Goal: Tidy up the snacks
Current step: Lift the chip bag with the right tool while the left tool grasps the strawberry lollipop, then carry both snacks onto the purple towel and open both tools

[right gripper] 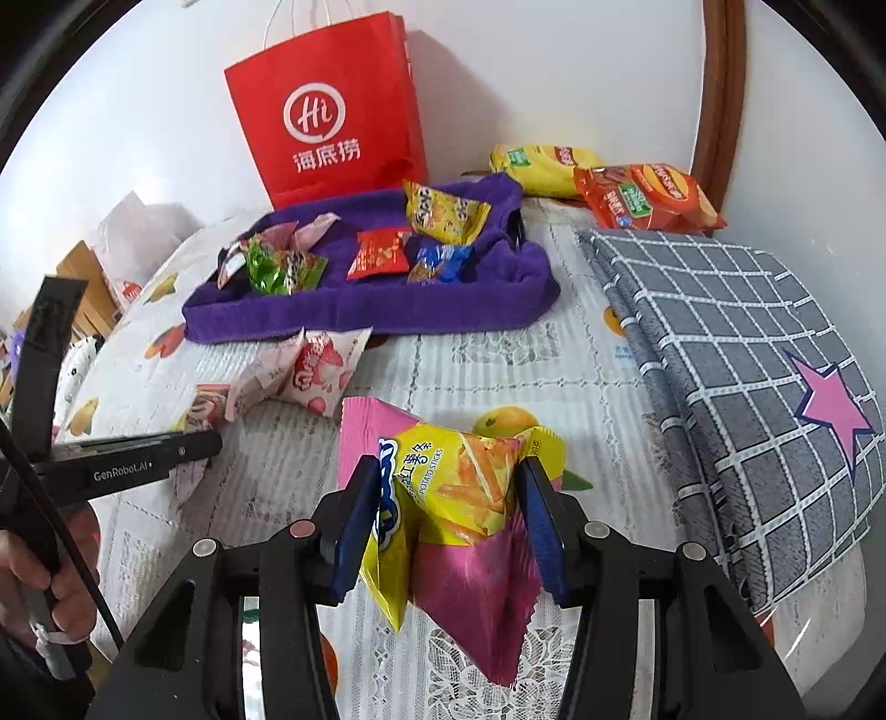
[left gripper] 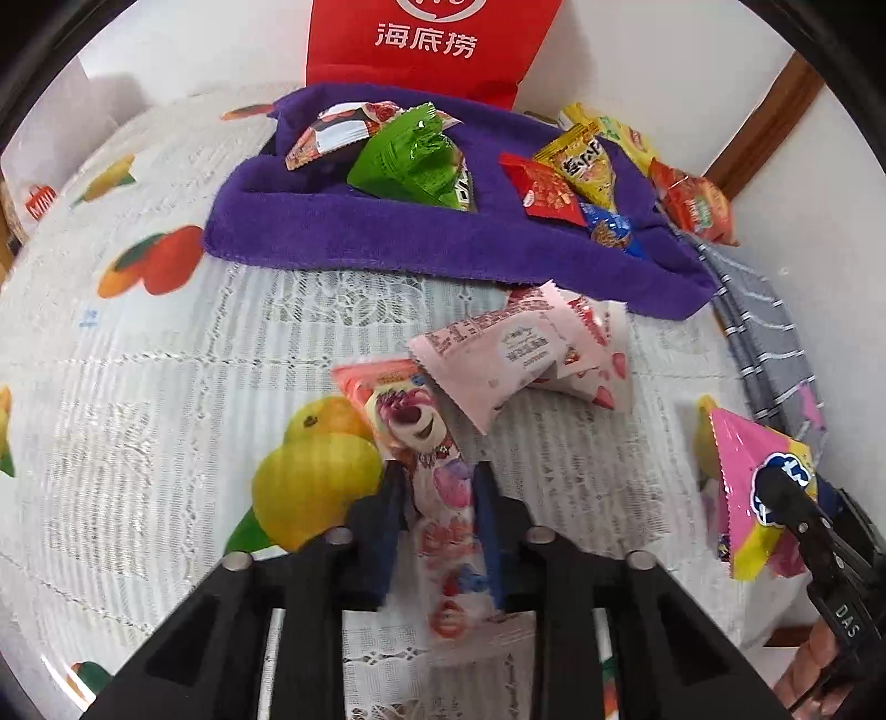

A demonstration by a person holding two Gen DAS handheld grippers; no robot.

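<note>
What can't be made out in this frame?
- Left wrist view: the bear-print packet's lower end is motion-blurred between the left gripper's jaws.
- Left wrist view: the red paper bag's top is cut off by the edge.
- Right wrist view: the potato sticks bag hides the table behind it.

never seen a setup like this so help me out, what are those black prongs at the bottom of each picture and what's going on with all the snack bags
The prongs are handheld two-finger grippers, one per hand, each with its own fisheye camera looking along the fingers. In the left camera's view, the left gripper is shut on a bear-print snack packet. In the right camera's view, the right gripper is shut on a pink-and-yellow potato sticks bag. On the fruit-print tablecloth a purple towel-lined tray holds several snacks, with a red paper bag behind it.
</note>
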